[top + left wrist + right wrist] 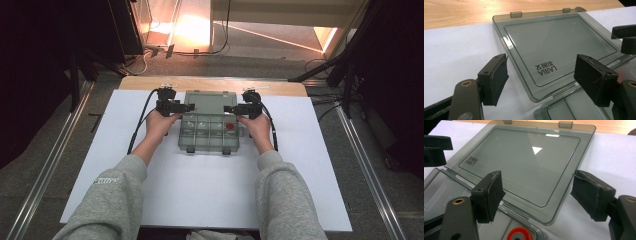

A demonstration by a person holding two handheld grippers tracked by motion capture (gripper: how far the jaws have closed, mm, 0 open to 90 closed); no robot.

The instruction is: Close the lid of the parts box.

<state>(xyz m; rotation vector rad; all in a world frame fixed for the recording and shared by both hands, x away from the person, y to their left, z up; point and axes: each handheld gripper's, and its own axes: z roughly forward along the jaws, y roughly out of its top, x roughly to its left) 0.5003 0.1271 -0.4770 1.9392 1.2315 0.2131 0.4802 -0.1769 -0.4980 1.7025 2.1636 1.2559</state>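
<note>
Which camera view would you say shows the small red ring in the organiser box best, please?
The right gripper view: the red ring lies close and sharp in a corner compartment of the box. The high view shows it as a small red dot; the left gripper view gives a faint reddish tint.

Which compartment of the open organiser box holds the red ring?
The far-right compartment of the box, beside the right gripper, holds the red ring; the other compartments look empty.

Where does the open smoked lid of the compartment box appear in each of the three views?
High view: the lid lies flat at centre, beyond the box's compartments, between the two grippers.
Left gripper view: it takes up the centre and upper right.
Right gripper view: it spans the upper centre, above the red ring.
Shared landmark: the two latch tabs on the lid's far edge.
</note>
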